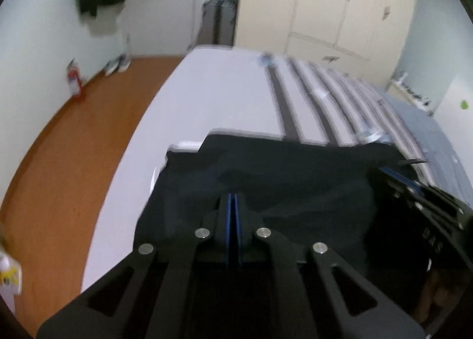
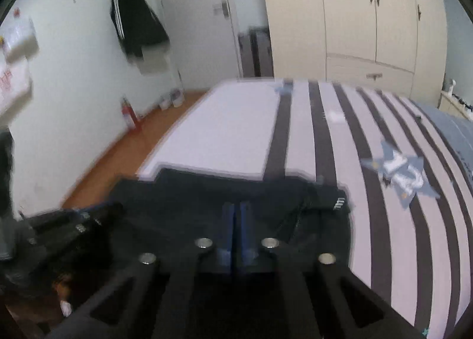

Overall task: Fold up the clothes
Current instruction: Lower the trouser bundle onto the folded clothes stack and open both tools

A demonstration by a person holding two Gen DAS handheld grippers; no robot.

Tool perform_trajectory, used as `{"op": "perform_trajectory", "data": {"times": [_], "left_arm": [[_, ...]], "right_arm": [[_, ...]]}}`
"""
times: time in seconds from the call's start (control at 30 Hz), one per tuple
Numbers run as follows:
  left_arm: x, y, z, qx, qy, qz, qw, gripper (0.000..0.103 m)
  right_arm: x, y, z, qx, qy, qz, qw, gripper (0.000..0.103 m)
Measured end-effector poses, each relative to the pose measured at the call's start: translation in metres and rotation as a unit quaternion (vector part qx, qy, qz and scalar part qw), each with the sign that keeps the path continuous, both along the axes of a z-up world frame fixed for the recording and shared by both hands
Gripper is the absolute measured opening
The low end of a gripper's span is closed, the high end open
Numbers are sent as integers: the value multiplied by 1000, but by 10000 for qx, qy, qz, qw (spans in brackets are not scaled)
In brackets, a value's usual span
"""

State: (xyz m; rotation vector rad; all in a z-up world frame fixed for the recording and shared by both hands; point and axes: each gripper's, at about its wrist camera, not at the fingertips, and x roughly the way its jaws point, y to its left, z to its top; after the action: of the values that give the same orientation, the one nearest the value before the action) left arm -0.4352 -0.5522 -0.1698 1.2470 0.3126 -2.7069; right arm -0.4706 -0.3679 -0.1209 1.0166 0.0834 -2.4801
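Observation:
A dark garment (image 1: 295,167) lies folded on the near end of the bed (image 1: 221,96), its far edge straight. My left gripper (image 1: 234,197) is shut, blue pads together, with the cloth rising in creases to its tips. At the garment's right side is my right gripper (image 1: 394,173). In the right wrist view the garment (image 2: 192,191) spreads under my right gripper (image 2: 236,207), which is shut with the cloth bunched at its tips. There my left gripper (image 2: 97,213) shows blurred at the garment's left edge.
The bed has a white sheet and a striped cover (image 2: 384,220) with a grey star print (image 2: 405,173). An orange floor (image 1: 74,147) runs along its left side, with a fire extinguisher (image 1: 74,82) and shoes (image 1: 118,65) by the wall. Wardrobes (image 2: 369,28) stand beyond the bed.

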Motion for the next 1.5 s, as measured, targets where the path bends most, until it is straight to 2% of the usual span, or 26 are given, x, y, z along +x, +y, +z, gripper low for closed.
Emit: {"op": "perform_trajectory", "data": {"times": [0.03, 0.2, 0.3, 0.4, 0.43, 0.5, 0.57, 0.63, 0.7, 0.77, 0.8, 1.0, 1.1, 1.27, 1.43, 1.5], "left_arm": [[-1, -1, -8, 66, -34, -8, 10000, 1], [-4, 1, -29, 187, -51, -39, 9998, 2], [-6, 5, -32, 120, -59, -58, 9999, 2], [4, 14, -11, -193, 156, -207, 9995, 2], [9, 15, 1, -260, 352, -229, 9988, 2], [18, 14, 22, -244, 749, -217, 9967, 2], [13, 13, 36, -208, 938, -240, 9951, 2], [0, 13, 39, -192, 877, -240, 9957, 2], [-13, 12, 30, -166, 661, -209, 9975, 2], [-30, 0, 5, -53, 98, -128, 9999, 2], [-36, -4, -6, 43, -51, -121, 9999, 2], [-45, -11, -24, 306, -136, -116, 9994, 2], [-44, -8, -21, 263, -160, -138, 9994, 2], [-16, -4, 13, 59, 307, -175, 9994, 2], [41, 15, 47, -150, 816, -346, 9959, 2], [60, 22, 47, -183, 845, -372, 9956, 2]], "right_arm": [[-3, 1, -10, 50, 75, 10, 10000, 0], [-1, 9, -36, 15, 370, 71, 9993, 0], [0, 16, -38, -172, 298, 93, 9994, 0], [0, 20, -25, -200, 215, 90, 9995, 0], [3, 22, -17, -178, 263, 65, 9995, 0], [13, 26, -2, -136, 486, 15, 9987, 5], [15, 30, 10, -177, 676, -67, 9975, 15], [12, 33, 19, -243, 817, -157, 9962, 18], [-1, 29, 12, -153, 719, -180, 9971, 18], [-14, 26, -5, -10, 588, -202, 9981, 18], [-20, 25, -13, 62, 522, -213, 9984, 18], [-42, 36, -41, -276, 246, -266, 9990, 19], [-44, 38, -45, -345, 214, -294, 9987, 19], [-34, 38, -20, -223, 325, -224, 9990, 20], [27, 48, 23, -443, 802, 16, 9958, 22], [49, 47, 24, -433, 729, 152, 9963, 22]]}}
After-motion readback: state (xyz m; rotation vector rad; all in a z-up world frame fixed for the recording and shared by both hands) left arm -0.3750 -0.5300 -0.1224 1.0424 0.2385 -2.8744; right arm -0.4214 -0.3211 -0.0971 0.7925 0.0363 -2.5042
